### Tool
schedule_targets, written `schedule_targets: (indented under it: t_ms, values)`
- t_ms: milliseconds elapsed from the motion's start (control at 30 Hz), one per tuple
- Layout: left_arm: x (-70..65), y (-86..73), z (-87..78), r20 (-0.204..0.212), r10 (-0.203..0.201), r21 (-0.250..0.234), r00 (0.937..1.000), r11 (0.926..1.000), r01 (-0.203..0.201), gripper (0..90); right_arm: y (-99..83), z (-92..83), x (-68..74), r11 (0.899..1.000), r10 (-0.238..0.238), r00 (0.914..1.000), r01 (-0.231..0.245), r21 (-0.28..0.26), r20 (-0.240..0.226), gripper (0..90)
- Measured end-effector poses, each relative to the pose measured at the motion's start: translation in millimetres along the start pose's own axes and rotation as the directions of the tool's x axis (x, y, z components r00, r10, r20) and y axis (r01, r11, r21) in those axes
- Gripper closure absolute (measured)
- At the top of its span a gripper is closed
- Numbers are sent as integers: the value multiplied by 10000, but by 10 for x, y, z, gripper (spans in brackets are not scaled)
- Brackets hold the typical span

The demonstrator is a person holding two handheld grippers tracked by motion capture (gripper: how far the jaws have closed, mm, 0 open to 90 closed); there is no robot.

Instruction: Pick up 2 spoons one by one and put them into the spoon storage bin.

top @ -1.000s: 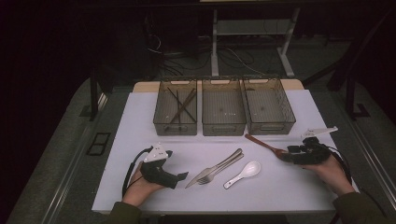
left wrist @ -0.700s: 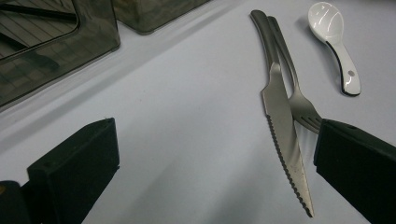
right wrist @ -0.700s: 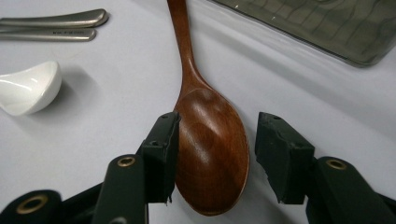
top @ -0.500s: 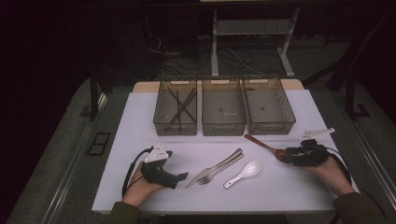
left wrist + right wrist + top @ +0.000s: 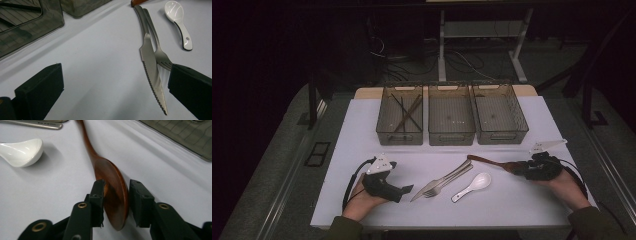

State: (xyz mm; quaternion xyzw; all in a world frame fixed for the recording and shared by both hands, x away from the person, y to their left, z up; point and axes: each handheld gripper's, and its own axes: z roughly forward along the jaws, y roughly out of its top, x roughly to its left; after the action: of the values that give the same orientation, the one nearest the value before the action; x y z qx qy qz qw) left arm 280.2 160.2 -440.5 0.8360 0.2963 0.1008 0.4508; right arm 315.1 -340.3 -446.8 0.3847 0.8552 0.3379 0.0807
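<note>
The right gripper (image 5: 116,202) has its two black jaws on either side of the bowl of a dark brown wooden spoon (image 5: 110,182), which lies on the white tabletop (image 5: 362,135) at the right, its handle running left and slightly far toward the middle. The jaws have just been closing with the bowl between them. In the right gripper view the left pad seems to meet the bowl's edge, while a sliver of gap may remain at the right pad, so the grip does not look firm yet.

To do this well, the jaws should finish closing squarely across the widest part of the bowl, since its curved, smooth wood could slip out sideways. The lift should wait until both pads press, and the long handle will probably droop once it leaves the table.

The left gripper (image 5: 112,85) rests at the near left with its jaws spread wide and nothing between them, facing a steel knife with a serrated blade (image 5: 151,75) and a steel fork (image 5: 160,53) lying close together. A white ceramic soup spoon (image 5: 472,186) lies just right of them.

Three smoky translucent plastic bins stand side by side along the far part of the table. The left bin (image 5: 384,125) holds several dark chopsticks (image 5: 408,112), crossed. The middle bin (image 5: 451,136) and the right bin (image 5: 517,120) look empty.
</note>
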Motion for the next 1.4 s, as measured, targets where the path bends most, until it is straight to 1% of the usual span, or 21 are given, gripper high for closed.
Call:
schedule_targets:
  t_ms: [200, 433, 667, 833, 933, 1000, 1100, 1233, 1267, 1400]
  values:
    - [-1, 0, 0, 12, 15, 16, 10000, 10000, -15, 0, -2, 0, 7, 10000, -61, 9998, 62, 27, -209, 732]
    - [-1, 0, 1, 17, 28, 25, 10000, 10000, -28, 0, -9, 1, 7, 9999, -134, 9993, 134, 5, -342, 781]
    - [-4, 1, 5, 45, 44, 17, 10000, 10000, -44, 0, -18, -1, -12, 10000, -75, 9987, 73, -40, -497, 787]
    - [-4, 0, 6, 53, 101, 57, 9999, 9999, -102, 0, -36, -2, -39, 9996, 215, 9973, -226, -155, -698, 792]
    - [-3, -2, 6, 63, 112, 63, 9999, 9999, -112, 0, -38, -4, -43, 9993, 314, 9972, -327, -182, -684, 796]
    - [-3, -3, 6, 73, 125, 71, 9999, 9999, -125, 0, -35, -13, -43, 9993, 282, 9976, -298, -234, -637, 797]
    - [-2, -3, 6, 80, 127, 69, 9999, 9999, -128, 0, -28, -43, -47, 9982, 304, 9980, -332, -505, -550, 798]
    - [0, -3, 7, 111, 110, 51, 9999, 9999, -110, 0, -24, -84, -57, 9953, 419, 9973, -468, -849, -596, 798]
    - [1, -2, 6, 115, 115, 45, 9999, 9999, -116, 0, -18, -100, -50, 9945, 561, 9963, -615, -844, -650, 798]
    - [1, -2, 3, 106, 95, 30, 9999, 10000, -95, 0, -10, -139, -56, 9917, 511, 9966, -583, -1143, -649, 798]
